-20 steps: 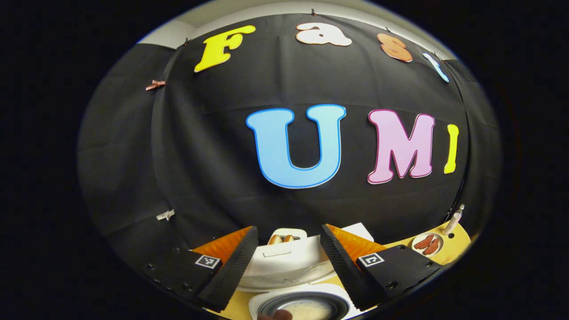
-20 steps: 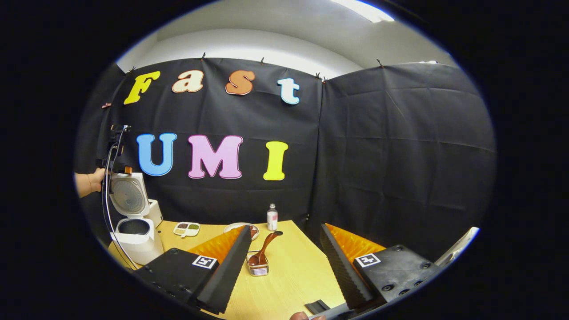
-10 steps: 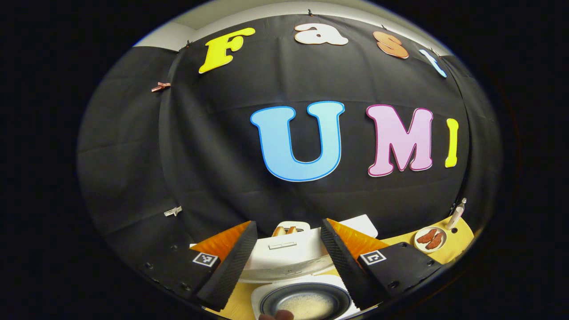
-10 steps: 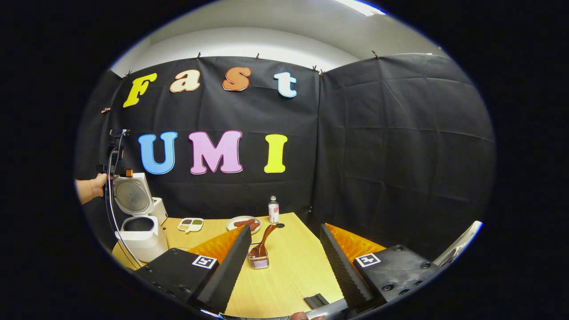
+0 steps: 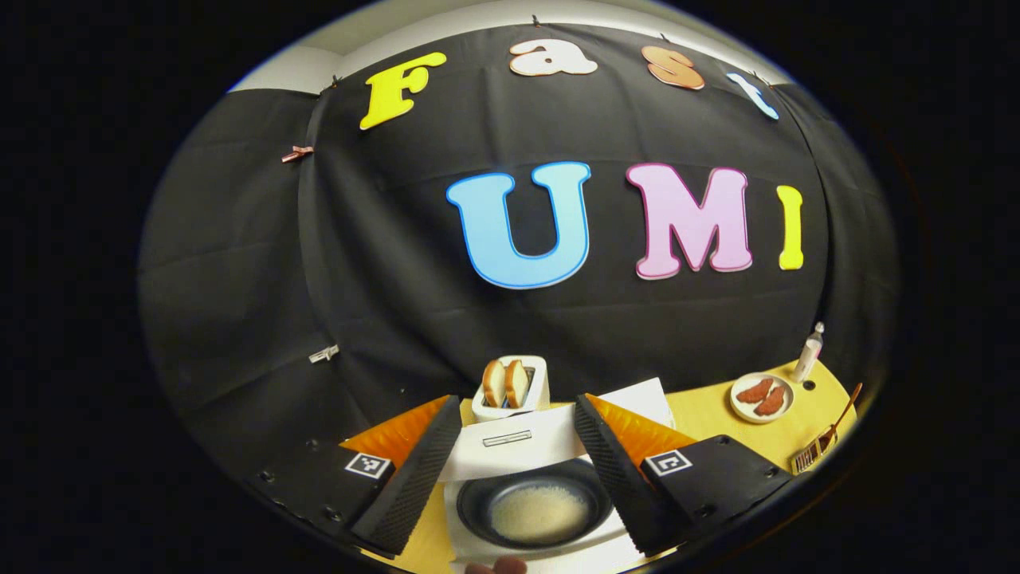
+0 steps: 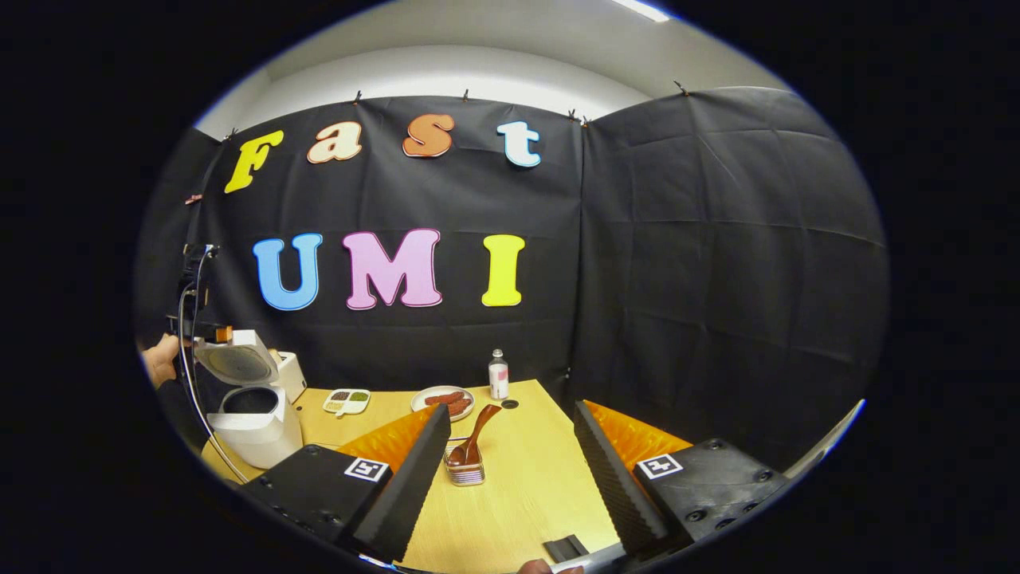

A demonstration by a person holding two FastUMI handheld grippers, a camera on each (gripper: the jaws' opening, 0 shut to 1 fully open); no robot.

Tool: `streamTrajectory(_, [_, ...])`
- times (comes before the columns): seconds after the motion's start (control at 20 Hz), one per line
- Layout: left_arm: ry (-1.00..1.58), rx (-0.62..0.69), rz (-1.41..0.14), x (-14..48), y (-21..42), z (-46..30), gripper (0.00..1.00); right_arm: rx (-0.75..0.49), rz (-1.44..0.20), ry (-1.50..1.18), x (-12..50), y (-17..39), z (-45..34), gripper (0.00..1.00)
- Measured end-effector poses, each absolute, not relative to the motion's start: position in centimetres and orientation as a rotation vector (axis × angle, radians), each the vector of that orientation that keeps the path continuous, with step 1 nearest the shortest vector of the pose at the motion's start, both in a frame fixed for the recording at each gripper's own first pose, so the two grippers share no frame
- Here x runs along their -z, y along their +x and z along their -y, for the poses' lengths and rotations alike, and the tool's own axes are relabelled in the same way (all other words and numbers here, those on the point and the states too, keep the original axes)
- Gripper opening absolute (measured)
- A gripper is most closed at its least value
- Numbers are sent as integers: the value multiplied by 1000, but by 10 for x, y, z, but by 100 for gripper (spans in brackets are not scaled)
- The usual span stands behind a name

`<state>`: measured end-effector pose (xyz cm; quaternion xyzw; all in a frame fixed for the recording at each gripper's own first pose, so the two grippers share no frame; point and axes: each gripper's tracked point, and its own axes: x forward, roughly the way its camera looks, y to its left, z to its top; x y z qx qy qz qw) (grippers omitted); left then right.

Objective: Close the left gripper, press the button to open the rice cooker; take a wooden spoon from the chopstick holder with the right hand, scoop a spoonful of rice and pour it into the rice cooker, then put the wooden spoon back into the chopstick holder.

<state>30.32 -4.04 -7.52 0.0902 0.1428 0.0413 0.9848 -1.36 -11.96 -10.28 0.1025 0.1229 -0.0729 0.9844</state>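
Observation:
The white rice cooker (image 5: 550, 550) stands below my left gripper (image 5: 518, 470), its black pot (image 5: 538, 510) holding pale rice. The lid (image 5: 510, 442) leans forward over the pot, about halfway down, with its edge between the open fingers. In the right gripper view the cooker (image 6: 255, 426) sits at the table's far left with the lid (image 6: 235, 363) slanted; the left gripper (image 6: 195, 327) and a hand (image 6: 159, 359) are behind it. My right gripper (image 6: 510, 478) is open and holds nothing. Ahead of it the wooden spoon (image 6: 476, 434) stands in the chopstick holder (image 6: 466, 472).
A toaster (image 5: 510, 387) with two bread slices stands behind the cooker. A plate of sausages (image 6: 444, 399), a small bottle (image 6: 498, 375) and a divided dish (image 6: 345, 399) sit along the back of the yellow table (image 6: 526, 486). A small black block (image 6: 564, 548) lies near the front edge.
The cooker lid has swung from upright to about halfway down. The left gripper has come lower and forward with it. The right gripper has barely shifted.

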Motion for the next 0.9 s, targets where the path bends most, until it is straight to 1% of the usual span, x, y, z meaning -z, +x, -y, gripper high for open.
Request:
streamTrajectory(0.15, [170, -105, -352, 103, 278, 46, 100, 136, -240, 224, 104, -2, 125, 97])
streamTrajectory(0.2, [160, -117, -374, 112, 272, 48, 100, 134, -243, 225, 107, 0, 127, 94])
streamTrajectory(0.25, [152, -123, -398, 121, 268, 52, 100, 131, -247, 225, 110, 2, 129, 97])
streamTrajectory(0.45, [137, -143, -429, 136, 257, 57, 100, 108, -274, 240, 122, 7, 131, 97])
streamTrajectory(0.7, [-3, -129, -523, 165, 243, 61, 100, 108, -285, 257, 125, 10, 138, 97])
streamTrajectory(0.9, [-36, -124, -573, 180, 239, 63, 100, 106, -292, 249, 130, 5, 139, 97])
